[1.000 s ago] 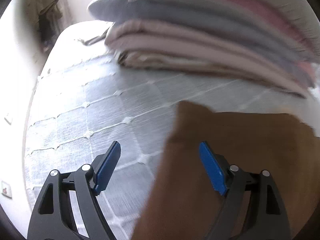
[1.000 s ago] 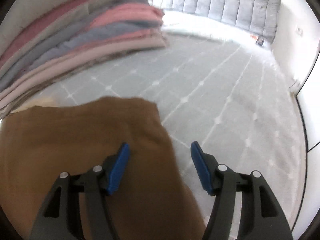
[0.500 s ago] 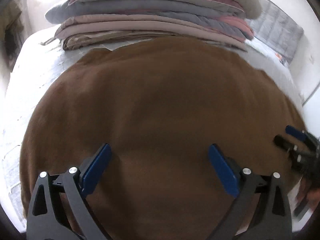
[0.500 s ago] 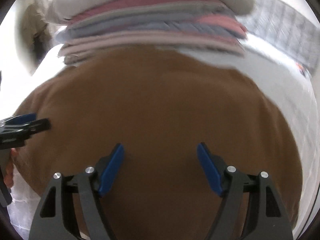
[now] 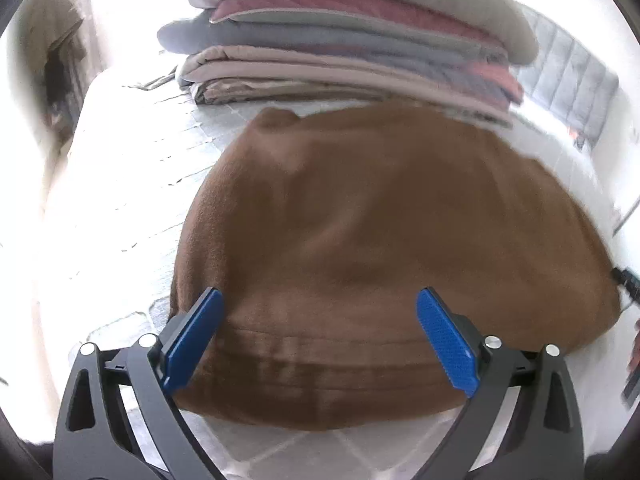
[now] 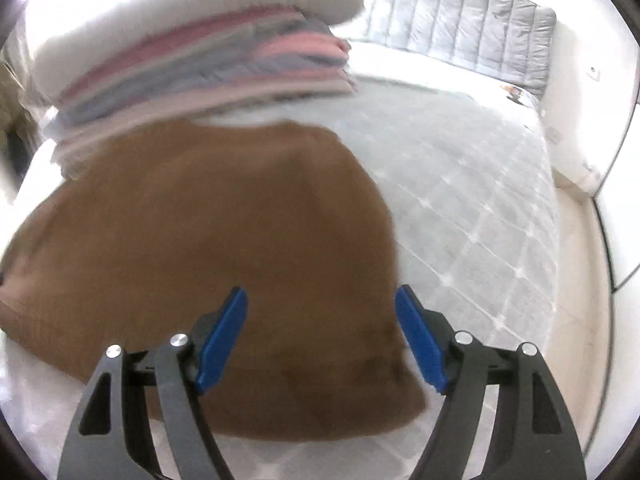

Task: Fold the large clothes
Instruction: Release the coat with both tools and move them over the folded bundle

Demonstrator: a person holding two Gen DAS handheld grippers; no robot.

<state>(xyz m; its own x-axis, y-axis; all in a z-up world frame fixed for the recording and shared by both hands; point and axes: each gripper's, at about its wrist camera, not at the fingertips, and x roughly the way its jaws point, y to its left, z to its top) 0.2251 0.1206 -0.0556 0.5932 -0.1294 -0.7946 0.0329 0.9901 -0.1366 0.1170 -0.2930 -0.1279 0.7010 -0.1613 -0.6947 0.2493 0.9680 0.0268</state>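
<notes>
A brown garment (image 5: pixel 380 232) lies folded flat on the quilted white bed (image 5: pixel 120 184); it also shows in the right wrist view (image 6: pixel 224 248). My left gripper (image 5: pixel 320 336) is open and empty, hovering over the garment's near ribbed edge. My right gripper (image 6: pixel 320 340) is open and empty, over the garment's near right corner. A dark piece of the right gripper (image 5: pixel 626 280) shows at the right edge of the left wrist view.
A tall stack of folded blankets (image 5: pixel 348 52) in pink, grey and white stands just behind the garment; it also shows in the right wrist view (image 6: pixel 208 64). A grey padded headboard (image 6: pixel 460 20) is at the far right. Bare quilted bed (image 6: pixel 472 208) extends to the right.
Both grippers have pulled back toward me from the garment. More of the bed now shows beside it, and the garment's near edge has come into view.
</notes>
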